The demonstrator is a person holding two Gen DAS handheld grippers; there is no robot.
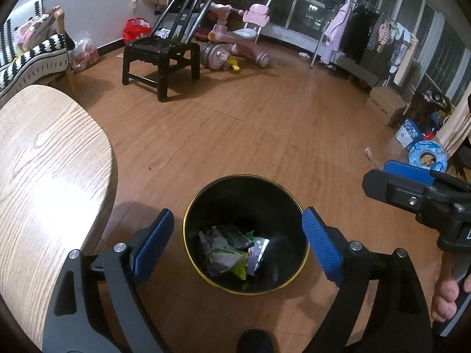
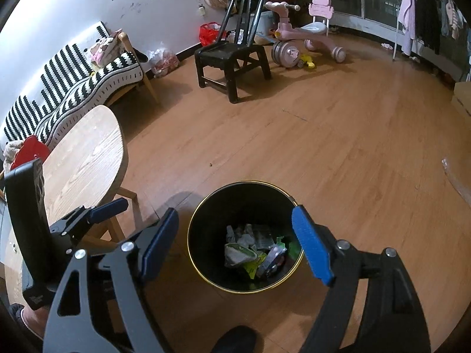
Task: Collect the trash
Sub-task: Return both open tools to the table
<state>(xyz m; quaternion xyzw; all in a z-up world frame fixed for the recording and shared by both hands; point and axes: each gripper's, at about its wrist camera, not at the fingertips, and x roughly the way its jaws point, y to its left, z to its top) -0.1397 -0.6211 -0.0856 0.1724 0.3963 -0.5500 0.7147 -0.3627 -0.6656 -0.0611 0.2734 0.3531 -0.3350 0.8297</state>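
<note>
Black bin (image 1: 245, 235): gold-rimmed, on wood floor (image 1: 265, 123), at 6 o'clock below both claws.
Trash (image 1: 232, 251): crumpled wrappers at bin bottom.
Left gripper (image 1: 238, 242): jaws wide, nothing between them.
Right gripper (image 2: 235, 242): jaws wide, nothing gripped.
Table (image 1: 44, 176): 9 o'clock of bin.

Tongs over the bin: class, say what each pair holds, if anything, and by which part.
Nothing is held. The left tongs and right tongs both stand open above the black bin, with the wrappers lying loose inside it.
</note>
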